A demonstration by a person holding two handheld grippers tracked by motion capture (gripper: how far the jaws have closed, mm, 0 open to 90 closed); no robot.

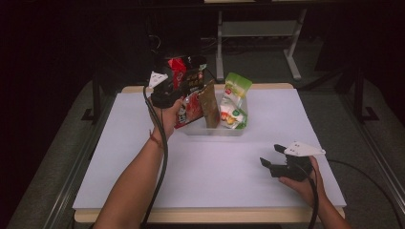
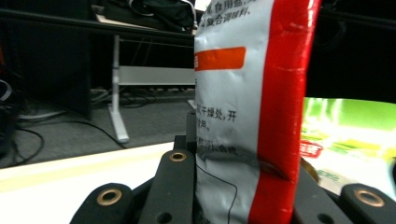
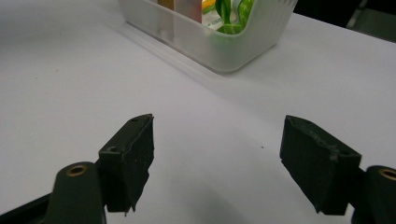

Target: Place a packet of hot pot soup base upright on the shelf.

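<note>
Standing upright over the clear bin's (image 1: 210, 130) left end, the red packet (image 1: 188, 90) is pinched in your left gripper (image 1: 165, 95), long axis vertical, so it goes straight down, while your right gripper (image 1: 270, 162) rests spread apart near you.

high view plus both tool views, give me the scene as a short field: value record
surface: white table top
container: clear plastic bin at the far middle of the table
bin contents: brown packet and green-and-white pouch, both standing up
left tool: raised beside the bin's left end, shut on the red snack bag
red snack bag: held upright, its lower end at the bin
right tool: open, holding nothing, low over the table on the near right
right tool aim: toward the bin
</note>
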